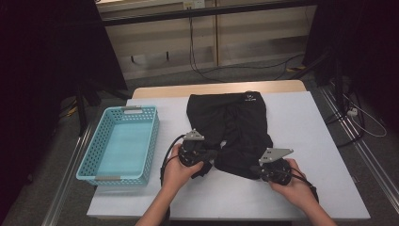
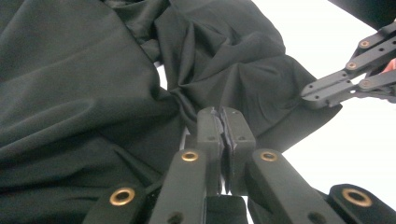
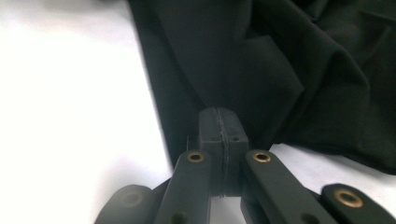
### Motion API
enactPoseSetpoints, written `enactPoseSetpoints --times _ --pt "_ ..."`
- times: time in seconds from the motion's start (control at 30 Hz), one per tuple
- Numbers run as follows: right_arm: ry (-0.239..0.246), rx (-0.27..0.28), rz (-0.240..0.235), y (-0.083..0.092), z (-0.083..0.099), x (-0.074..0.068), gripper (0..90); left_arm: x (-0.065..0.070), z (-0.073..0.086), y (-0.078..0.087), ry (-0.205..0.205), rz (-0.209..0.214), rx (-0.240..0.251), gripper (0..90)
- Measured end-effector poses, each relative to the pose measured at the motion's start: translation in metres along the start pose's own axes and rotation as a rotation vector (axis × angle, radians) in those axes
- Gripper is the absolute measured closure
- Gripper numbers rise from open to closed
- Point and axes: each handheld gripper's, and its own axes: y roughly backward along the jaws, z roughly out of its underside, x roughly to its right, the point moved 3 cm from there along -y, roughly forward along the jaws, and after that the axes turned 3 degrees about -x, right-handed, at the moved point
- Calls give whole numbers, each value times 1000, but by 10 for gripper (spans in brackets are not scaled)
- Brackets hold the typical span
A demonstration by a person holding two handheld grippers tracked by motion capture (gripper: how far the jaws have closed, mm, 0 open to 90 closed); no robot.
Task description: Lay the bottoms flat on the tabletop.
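Note:
A pair of black shorts (image 1: 228,117) lies on the white table (image 1: 306,132), waistband at the far side and the near leg ends bunched up. My left gripper (image 1: 216,154) is at the near left leg, its jaws shut on a fold of the cloth (image 2: 70,93); in the left gripper view its tips (image 2: 225,114) pinch the fabric. My right gripper (image 1: 254,168) is at the near right leg end, shut on the edge of the shorts (image 3: 280,60), with its tips (image 3: 218,116) closed on the hem. The right gripper (image 2: 317,95) also appears in the left gripper view at the cloth's edge.
A light blue plastic basket (image 1: 151,141) stands on the table's left side, beside my left hand, with nothing in it. Bare white table lies to the right of the shorts and along the near edge. Cables run on the floor beyond the table.

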Motion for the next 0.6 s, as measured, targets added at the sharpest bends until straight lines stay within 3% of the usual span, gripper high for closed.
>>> enactPoseSetpoints --times 0.13,0.2,0.27,0.37,0.43,0.5,0.6 --pt "19 -4 -30 9 3 -4 900 0 0 1 -2 3 -2 859" --pt "8 -12 -19 9 5 -1 895 0 1 0 -8 2 -9 847" --pt "3 -14 -10 7 7 1 814 0 2 0 -20 -8 -2 806" --pt "23 15 -11 3 3 -3 674 -2 -1 1 -22 -27 16 630" --pt "27 42 -18 1 -3 -9 606 -2 -3 2 2 -20 27 538" --pt "32 69 -20 -3 -10 -15 584 -3 -5 2 10 -27 42 429" --pt "36 63 -38 -15 -16 -23 542 -6 -6 3 -4 -46 54 326"
